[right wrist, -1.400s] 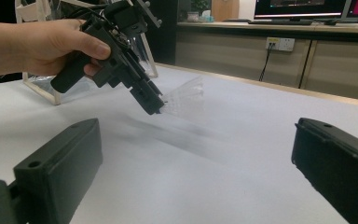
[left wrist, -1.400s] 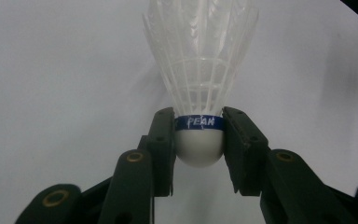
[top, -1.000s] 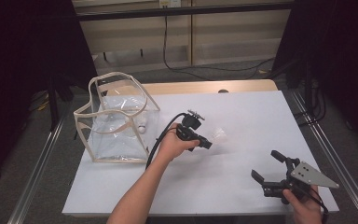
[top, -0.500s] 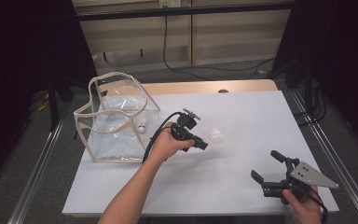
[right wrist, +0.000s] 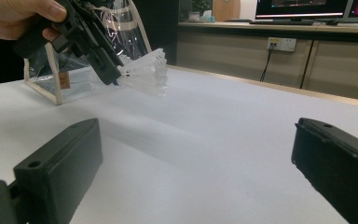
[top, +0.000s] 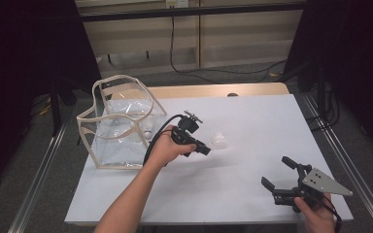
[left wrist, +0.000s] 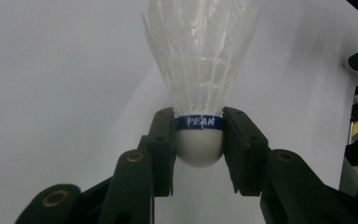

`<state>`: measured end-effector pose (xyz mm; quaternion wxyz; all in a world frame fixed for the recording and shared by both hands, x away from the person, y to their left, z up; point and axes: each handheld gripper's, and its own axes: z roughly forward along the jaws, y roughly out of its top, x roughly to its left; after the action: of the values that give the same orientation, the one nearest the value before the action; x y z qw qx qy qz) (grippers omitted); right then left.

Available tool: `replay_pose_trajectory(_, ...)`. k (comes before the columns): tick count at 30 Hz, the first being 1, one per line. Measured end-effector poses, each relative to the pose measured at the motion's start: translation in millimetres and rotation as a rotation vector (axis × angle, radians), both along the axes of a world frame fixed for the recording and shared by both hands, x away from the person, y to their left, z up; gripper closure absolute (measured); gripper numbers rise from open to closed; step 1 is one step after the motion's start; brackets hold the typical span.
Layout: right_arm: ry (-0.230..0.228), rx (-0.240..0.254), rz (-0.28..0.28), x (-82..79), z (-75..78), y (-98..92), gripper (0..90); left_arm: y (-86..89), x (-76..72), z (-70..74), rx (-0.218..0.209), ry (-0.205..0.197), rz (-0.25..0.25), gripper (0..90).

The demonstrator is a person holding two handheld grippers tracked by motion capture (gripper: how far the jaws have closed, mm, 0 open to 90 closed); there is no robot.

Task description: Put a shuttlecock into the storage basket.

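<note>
Your left gripper [top: 207, 150] is clamped on a white shuttlecock [left wrist: 200, 84]. Its two jaws press either side of the rounded cork base, right at the blue band, and the feather skirt fans out beyond the tips, clear of the white table [top: 252, 116]. That is probably the best place to hold it: the cork looks firm, while the thin feathers would likely bend or snap under pressure. It should weigh almost nothing, so a light squeeze ought to do. A clear bag [top: 119, 127] stands behind that gripper. Your right gripper [top: 280, 181] rests low, jaws spread wide, holding nothing.
</note>
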<state>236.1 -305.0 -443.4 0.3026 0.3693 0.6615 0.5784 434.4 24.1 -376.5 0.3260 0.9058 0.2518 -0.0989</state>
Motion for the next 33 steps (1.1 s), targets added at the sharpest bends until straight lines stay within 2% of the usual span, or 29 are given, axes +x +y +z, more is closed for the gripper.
replay_pose_trajectory(16, 0.002, 0.001, 0.002, 0.2, -0.2, 0.5, 1.4, 6.5, 0.0, 12.3, 0.032, 0.01, 0.001, 65.7)
replay_pose_trajectory(21, 0.001, 0.0, 0.002, 0.2, -0.1, 0.4, 1.4, 7.9, -0.1, 16.7, 0.032, 0.018, 0.004, 65.7)
replay_pose_trajectory(33, 0.0, -0.001, 0.003, 0.1, 0.0, 0.5, 1.4, 11.4, -1.4, 29.9, 0.03, 0.006, 0.0, 65.7)
